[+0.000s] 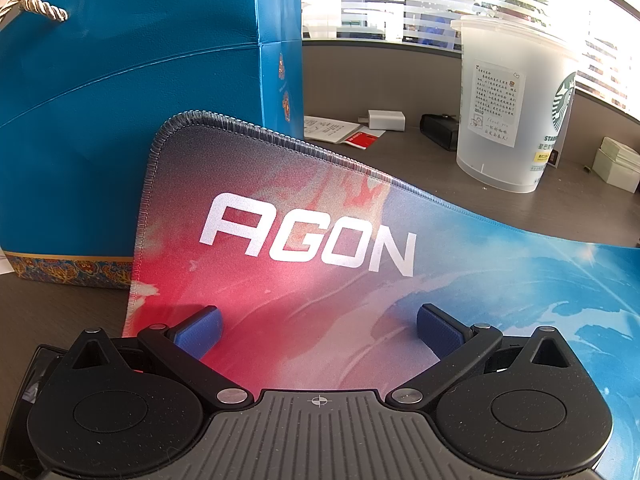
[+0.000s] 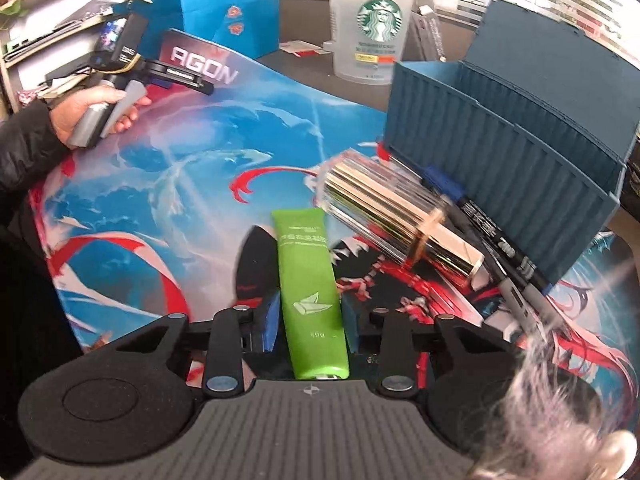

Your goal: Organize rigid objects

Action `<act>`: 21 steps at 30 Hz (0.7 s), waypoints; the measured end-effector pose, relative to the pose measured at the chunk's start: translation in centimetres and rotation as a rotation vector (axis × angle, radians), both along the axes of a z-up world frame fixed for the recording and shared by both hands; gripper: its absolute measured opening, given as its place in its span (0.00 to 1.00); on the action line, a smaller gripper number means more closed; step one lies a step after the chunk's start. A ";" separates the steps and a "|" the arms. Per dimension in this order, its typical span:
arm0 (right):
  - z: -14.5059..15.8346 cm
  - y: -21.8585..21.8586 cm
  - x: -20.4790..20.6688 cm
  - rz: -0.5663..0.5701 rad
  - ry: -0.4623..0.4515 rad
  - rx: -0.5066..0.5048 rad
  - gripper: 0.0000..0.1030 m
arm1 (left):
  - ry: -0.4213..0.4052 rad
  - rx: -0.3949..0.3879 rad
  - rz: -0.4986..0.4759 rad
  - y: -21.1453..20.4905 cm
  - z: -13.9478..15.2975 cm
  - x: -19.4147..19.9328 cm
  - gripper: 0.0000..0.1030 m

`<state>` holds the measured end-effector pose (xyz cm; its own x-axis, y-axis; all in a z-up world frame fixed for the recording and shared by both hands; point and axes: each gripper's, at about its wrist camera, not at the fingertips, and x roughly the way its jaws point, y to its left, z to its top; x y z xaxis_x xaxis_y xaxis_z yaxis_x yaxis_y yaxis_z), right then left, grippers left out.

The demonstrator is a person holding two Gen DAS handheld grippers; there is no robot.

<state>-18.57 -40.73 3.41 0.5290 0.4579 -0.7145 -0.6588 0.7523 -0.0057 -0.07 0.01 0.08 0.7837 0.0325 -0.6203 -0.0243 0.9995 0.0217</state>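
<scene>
Nearest my right gripper (image 2: pixel 308 322), the green tube (image 2: pixel 310 296) lies lengthwise between the fingers (image 2: pixel 269 320), running from six o'clock up toward twelve; the blue pads sit narrow and tight against both its sides, so I read it as gripped. It rests over the printed mat (image 2: pixel 192 184), which covers most of the counter (image 2: pixel 316 68).

At about two o'clock from the tube lies a shiny gold bottle (image 2: pixel 394 216) on its side, its clear cap end pointing toward ten o'clock. Just beyond it, two markers (image 2: pixel 494 248) lie slanted against the foot of the blue container-shaped box (image 2: pixel 500 176), whose lid stands open (I cannot see its inside).

Out at ten o'clock a hand (image 2: pixel 98 110) holds my left gripper (image 2: pixel 188 78) low over the mat's corner. In the left wrist view, that left gripper's fingers (image 1: pixel 200 330) stand wide apart with nothing between them, only the mat with its white lettering beneath.

Farthest, at twelve o'clock, a frosted plastic cup (image 2: pixel 374 28) stands upright on the counter, with a blue paper bag (image 2: pixel 230 16) to its left, behind the mat's corner.
</scene>
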 end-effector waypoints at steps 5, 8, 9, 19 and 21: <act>2.5 0.4 -0.1 0.020 -0.031 0.041 0.21 | 0.000 0.000 0.000 0.0 0.0 0.0 1.00; 3.4 0.3 0.2 0.010 -0.048 0.061 0.13 | 0.000 0.000 0.001 0.0 0.0 0.0 1.00; 3.5 0.3 0.3 0.008 -0.046 0.064 0.12 | 0.000 0.000 0.001 0.0 0.0 0.0 1.00; 3.2 -0.7 1.1 -0.036 -0.015 0.163 0.12 | 0.000 0.000 0.001 0.0 0.0 0.0 1.00; 3.9 -1.2 1.3 -0.043 -0.019 0.198 0.11 | 0.000 0.000 0.002 0.0 0.0 0.0 1.00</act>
